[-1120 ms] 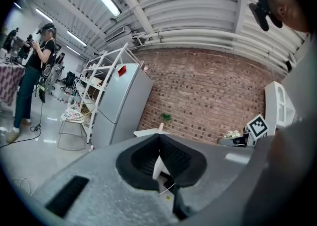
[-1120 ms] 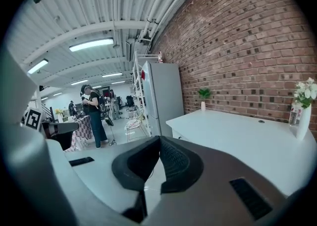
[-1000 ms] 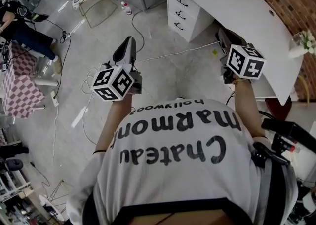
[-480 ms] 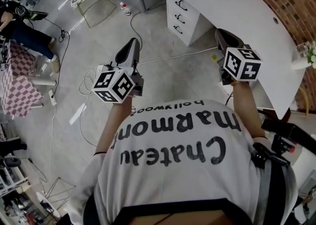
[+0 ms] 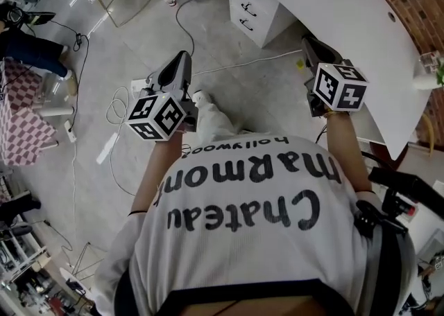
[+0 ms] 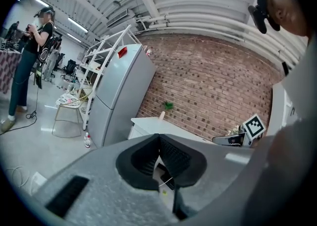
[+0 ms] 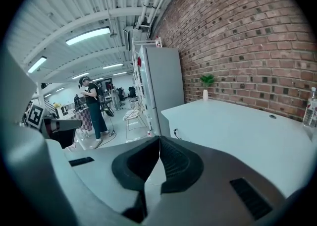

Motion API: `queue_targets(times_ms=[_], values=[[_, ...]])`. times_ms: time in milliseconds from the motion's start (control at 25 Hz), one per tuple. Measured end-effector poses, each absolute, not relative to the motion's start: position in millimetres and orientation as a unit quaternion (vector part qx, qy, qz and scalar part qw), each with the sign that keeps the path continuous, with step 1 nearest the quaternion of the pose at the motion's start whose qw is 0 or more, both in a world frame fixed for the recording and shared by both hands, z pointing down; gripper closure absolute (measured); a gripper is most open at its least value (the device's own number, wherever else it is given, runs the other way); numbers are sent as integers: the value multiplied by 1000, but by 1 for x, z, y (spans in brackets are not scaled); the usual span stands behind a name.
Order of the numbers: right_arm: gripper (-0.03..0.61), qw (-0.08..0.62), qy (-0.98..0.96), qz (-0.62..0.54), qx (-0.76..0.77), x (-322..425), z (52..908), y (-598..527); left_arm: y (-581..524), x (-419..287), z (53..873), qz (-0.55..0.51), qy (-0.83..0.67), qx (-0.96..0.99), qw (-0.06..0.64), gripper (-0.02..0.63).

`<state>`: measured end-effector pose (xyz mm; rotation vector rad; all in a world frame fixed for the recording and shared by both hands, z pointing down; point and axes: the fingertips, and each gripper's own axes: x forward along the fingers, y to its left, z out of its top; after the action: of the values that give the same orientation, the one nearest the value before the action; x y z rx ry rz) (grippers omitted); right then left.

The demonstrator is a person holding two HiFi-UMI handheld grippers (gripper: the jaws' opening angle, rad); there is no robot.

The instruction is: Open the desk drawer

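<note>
A: Where are the drawers?
B: Three drawers (image 5: pixel 248 4) sit under the end of the white worktop (image 5: pixel 333 3). In the head view they are at 12 o'clock. They all look pushed in.
A: Is a gripper touching them?
B: No. The left gripper (image 5: pixel 180 59) is at 10 o'clock, over the grey floor (image 5: pixel 132 44), well apart from the drawers. The right gripper (image 5: pixel 310 44) is at 2 o'clock, near the edge of the worktop.
A: What do the jaws look like?
B: Both pairs of jaws are pressed together. They hold nothing.
A: What is next to the worktop?
B: A tall grey fridge (image 6: pixel 121 91) stands just beside it, in front of a brick wall.
</note>
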<state>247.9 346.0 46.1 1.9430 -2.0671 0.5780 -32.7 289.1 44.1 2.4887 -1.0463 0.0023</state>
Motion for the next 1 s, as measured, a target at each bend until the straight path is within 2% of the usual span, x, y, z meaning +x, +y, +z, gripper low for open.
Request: queue_targets(times_ms=[480, 720, 880, 1000], values=[[565, 117, -641, 245, 718, 283, 80, 292, 180, 9, 71, 22, -311, 922, 231, 600], [564, 130, -635, 264, 714, 261, 108, 223, 105, 1, 101, 46, -296, 922, 245, 600], [564, 150, -641, 284, 697, 239, 130, 172, 56, -22, 105, 23, -323, 920, 219, 600], [563, 163, -652, 293, 680, 218, 144, 138, 26, -41, 118, 44, -335, 917, 213, 600]])
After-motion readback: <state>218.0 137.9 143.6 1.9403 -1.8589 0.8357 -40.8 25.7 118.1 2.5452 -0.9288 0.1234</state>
